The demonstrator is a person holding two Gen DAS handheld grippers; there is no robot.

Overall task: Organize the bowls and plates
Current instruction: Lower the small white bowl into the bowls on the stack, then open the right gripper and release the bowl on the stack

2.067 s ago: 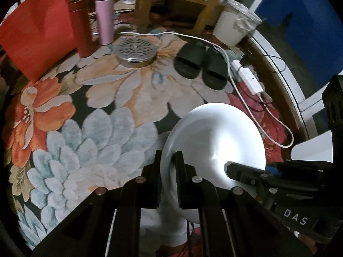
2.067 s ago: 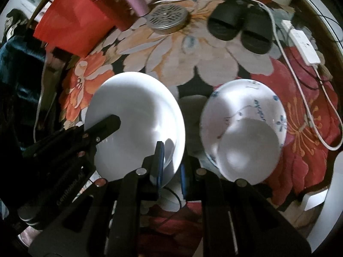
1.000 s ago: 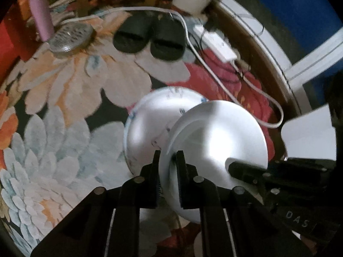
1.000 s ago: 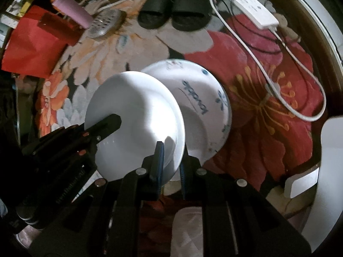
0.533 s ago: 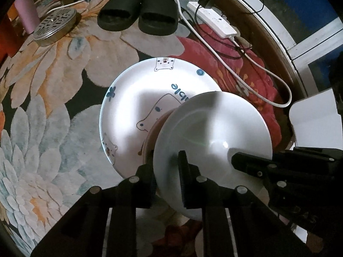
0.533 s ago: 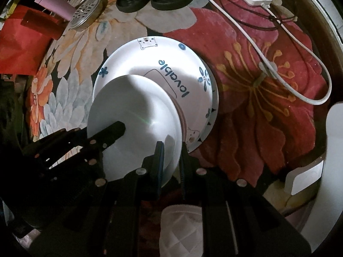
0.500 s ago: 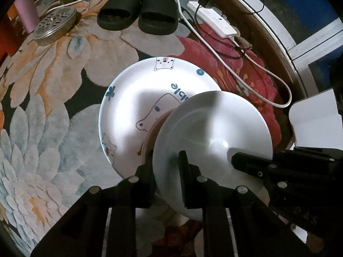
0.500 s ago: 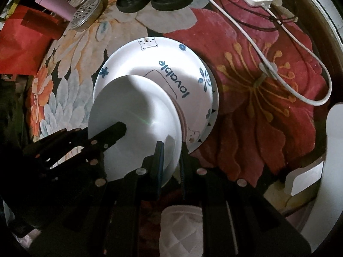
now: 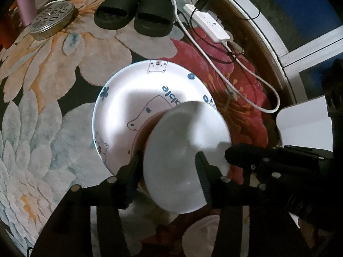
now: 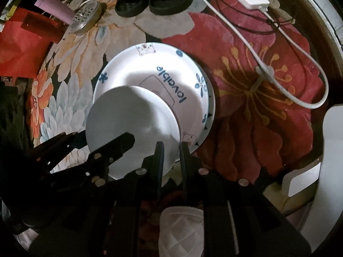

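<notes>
A plain white bowl (image 9: 184, 150) hangs tilted over a white plate (image 9: 128, 98) printed with bears and the word "lovable", which lies on the floral carpet. My left gripper (image 9: 168, 167) straddles the bowl's near rim. Its jaws are opening and the pads stand off the rim on both sides. My right gripper (image 10: 171, 150) is shut on the bowl (image 10: 128, 115) at its right rim. In the right wrist view the printed plate (image 10: 171, 68) rests on a second plate whose blue-patterned rim (image 10: 211, 111) shows beneath. A left finger (image 10: 120, 142) lies over the bowl's inside.
A pair of black slippers (image 9: 135, 15) lies beyond the plates. A white power strip (image 9: 208, 25) trails a cable (image 9: 253, 81) across the red flower. A round metal tin (image 9: 51, 20), a pink bottle (image 10: 53, 8) and a red bag (image 10: 17, 49) sit far left. White quilted footwear (image 10: 182, 224) shows below.
Both grippers carried the white bowl over the printed plate. The left jaws, shut on the bowl's rim half a second ago, now stand wide apart. The right grip is unchanged.
</notes>
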